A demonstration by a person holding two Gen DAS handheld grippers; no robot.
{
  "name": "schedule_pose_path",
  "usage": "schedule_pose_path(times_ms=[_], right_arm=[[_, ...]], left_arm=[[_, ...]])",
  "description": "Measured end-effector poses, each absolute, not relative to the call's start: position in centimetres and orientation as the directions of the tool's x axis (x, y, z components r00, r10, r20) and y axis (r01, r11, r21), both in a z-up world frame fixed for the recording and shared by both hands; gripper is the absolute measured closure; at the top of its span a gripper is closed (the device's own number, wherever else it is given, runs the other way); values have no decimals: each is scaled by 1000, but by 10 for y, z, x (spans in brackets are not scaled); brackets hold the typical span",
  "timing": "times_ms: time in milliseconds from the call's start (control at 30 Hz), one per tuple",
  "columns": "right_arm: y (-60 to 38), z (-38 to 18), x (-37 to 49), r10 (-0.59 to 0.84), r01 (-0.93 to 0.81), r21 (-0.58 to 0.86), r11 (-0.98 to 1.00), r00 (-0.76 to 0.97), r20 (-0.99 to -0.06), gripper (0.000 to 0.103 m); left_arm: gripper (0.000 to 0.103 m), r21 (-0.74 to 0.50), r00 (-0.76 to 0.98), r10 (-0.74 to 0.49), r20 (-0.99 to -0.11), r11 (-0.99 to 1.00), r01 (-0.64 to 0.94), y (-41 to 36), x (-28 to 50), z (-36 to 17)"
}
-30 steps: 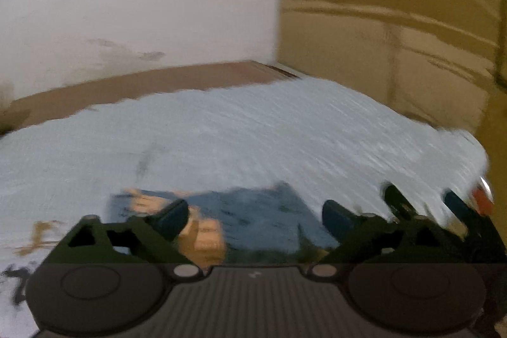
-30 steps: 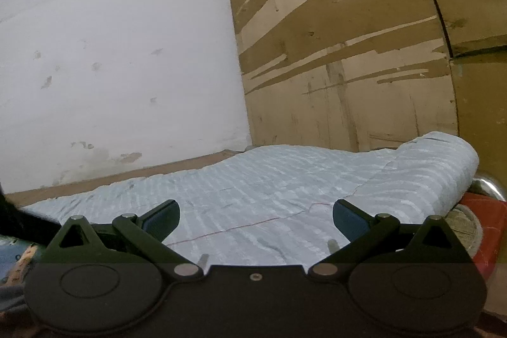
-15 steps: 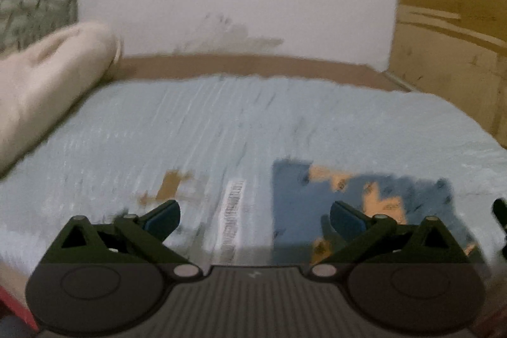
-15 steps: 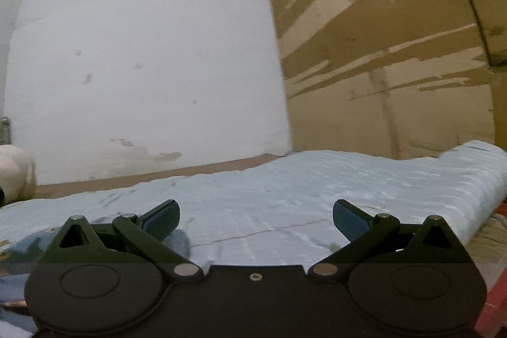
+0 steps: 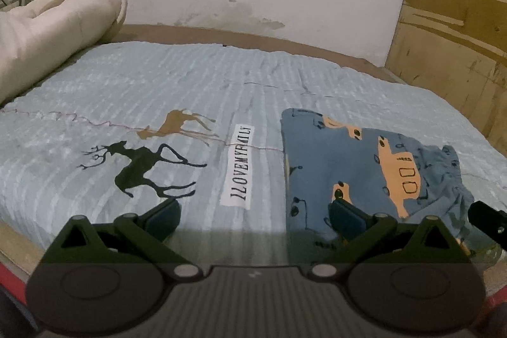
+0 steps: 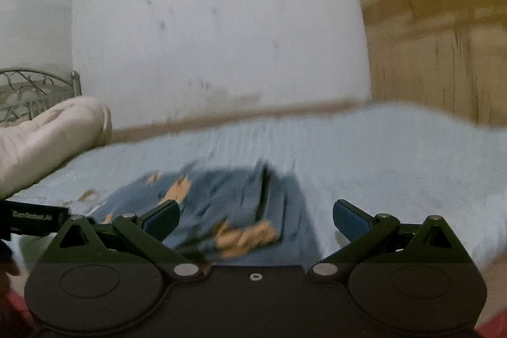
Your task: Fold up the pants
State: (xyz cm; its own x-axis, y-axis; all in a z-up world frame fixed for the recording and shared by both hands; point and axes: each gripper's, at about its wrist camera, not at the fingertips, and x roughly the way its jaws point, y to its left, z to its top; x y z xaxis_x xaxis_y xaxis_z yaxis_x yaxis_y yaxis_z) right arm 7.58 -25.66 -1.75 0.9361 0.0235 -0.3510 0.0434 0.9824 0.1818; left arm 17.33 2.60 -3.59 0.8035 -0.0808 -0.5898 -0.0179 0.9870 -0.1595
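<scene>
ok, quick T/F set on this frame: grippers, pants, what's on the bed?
1. Both grippers are open and hold nothing. True: the left gripper and right gripper have their jaws spread with no cloth between them.
2. The pants are blue with orange cars. True.
3. The pants lie on top of the black deer print. False: the black deer is left of them, with the text label between.
4. A rolled cream blanket sits at the bed's far left. True.
5. The bedspread is red. False: the bedspread is pale blue.
</scene>
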Motion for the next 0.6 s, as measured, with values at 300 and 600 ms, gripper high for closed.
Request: schedule_pose_path(times_ms=[300,600], right_arm=[[-245,-4,72,116,-10,262,965,913,-392,1],[-247,-1,94,95,92,354,931,873,-479,11]], left_arm=[[1,-162,816,-96,-570,987,3,27,168,-40],[1,-168,819,-104,-564,986,10,27,165,-41]])
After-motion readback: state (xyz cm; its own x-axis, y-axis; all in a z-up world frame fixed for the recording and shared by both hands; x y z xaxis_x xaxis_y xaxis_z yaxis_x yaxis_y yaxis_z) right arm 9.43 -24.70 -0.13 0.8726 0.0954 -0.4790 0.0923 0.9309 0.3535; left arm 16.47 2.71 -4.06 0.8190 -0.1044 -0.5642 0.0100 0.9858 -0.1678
